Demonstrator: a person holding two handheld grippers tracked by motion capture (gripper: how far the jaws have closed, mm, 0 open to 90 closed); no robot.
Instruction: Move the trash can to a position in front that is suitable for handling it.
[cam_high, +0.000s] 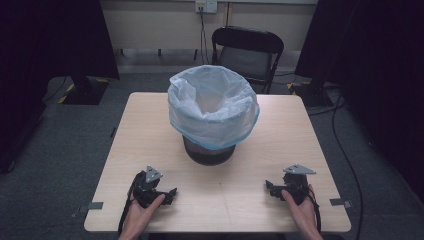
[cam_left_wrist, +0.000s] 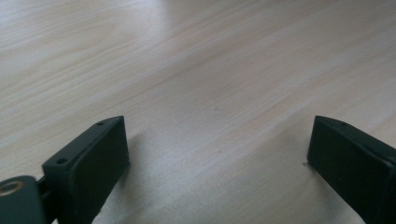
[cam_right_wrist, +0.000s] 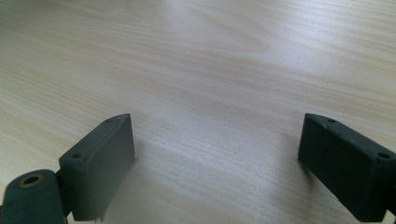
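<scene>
Work not begun, by the look of it; left hand-held gripper (cam_high: 169, 192) and right hand-held gripper (cam_high: 270, 188) rest on the table (cam_high: 150, 135), jaws wide and empty (nothing between them); lined bin (cam_high: 213, 112) stands mid-table, well apart, untouched.

Pale wood-grain table (cam_high: 150, 130), white bag (cam_high: 212, 107) – blue-edged – over dark bin (cam_high: 207, 154), black grippers, black chair (cam_high: 247, 50)
</scene>
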